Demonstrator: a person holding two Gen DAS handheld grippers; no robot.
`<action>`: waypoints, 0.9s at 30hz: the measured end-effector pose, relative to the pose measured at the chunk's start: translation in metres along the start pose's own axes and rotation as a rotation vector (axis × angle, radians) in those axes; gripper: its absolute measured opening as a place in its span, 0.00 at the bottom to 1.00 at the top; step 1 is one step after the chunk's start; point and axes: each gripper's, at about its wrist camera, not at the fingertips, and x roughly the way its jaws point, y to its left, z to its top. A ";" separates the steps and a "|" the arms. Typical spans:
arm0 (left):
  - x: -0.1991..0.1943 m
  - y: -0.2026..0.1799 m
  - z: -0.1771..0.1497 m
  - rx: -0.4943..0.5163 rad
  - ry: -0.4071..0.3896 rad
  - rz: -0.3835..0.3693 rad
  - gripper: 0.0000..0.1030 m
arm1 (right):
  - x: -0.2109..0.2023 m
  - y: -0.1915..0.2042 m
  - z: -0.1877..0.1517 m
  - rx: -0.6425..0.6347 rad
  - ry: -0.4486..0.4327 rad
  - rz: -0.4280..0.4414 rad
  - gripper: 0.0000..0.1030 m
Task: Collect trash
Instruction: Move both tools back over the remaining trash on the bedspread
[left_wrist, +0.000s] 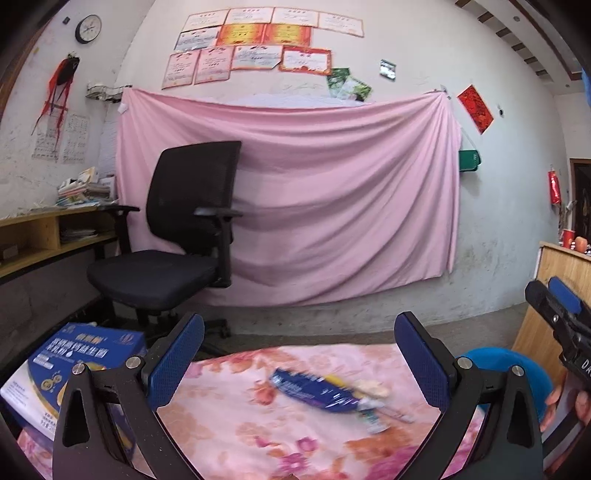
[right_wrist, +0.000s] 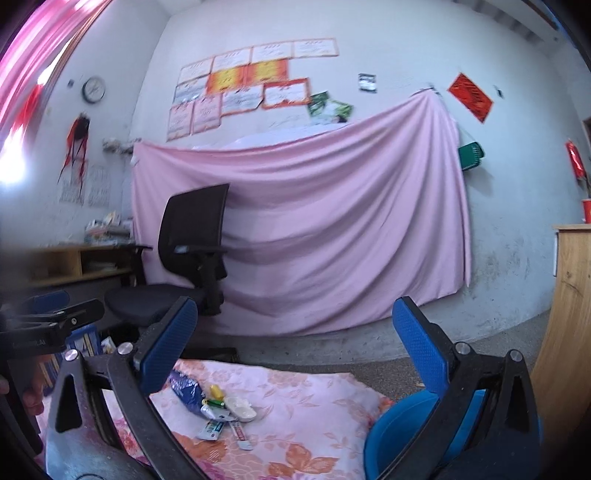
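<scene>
A small heap of trash (right_wrist: 218, 410) lies on a floral pink cloth (right_wrist: 295, 424) spread over a low surface, towards the cloth's left half in the right wrist view; the heap holds a crumpled blue foil wrapper (right_wrist: 186, 391), a small yellow piece (right_wrist: 216, 391), a crushed white cup or wad (right_wrist: 240, 408), and flattened sachets or tubes (right_wrist: 221, 430) at its near edge; the pieces touch or overlap, and the left wrist view shows them blurred. A blue bin (right_wrist: 399, 435), open at the top, stands just beside the cloth on the right, partly hidden behind the right tool.

The left gripper (left_wrist: 299, 362) has its blue-padded fingers spread wide apart and holds nothing; the heap shows between them, lower down. The right gripper (right_wrist: 295, 354) is likewise wide apart and empty, with the heap beside its left finger.

The step in hand looks like the approach, with nothing yet picked up; the next move probably calls for lowering one tool over a single piece, most easily the bulky wrapper, closing on it, then carrying it to the bin.

Beyond the cloth: a black office chair (left_wrist: 184, 236), a pink sheet (left_wrist: 295, 192) hung on the wall, a printed blue carton (left_wrist: 81, 354) at left, a wooden cabinet (right_wrist: 569, 317) at right.
</scene>
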 end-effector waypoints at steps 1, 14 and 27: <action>0.003 0.005 -0.004 -0.003 0.012 0.008 0.98 | 0.004 0.004 -0.003 -0.014 0.014 0.005 1.00; 0.041 0.039 -0.034 -0.063 0.232 0.034 0.98 | 0.061 0.021 -0.040 -0.061 0.288 -0.021 1.00; 0.085 0.040 -0.052 -0.119 0.509 -0.049 0.97 | 0.109 0.000 -0.083 0.059 0.714 0.064 0.72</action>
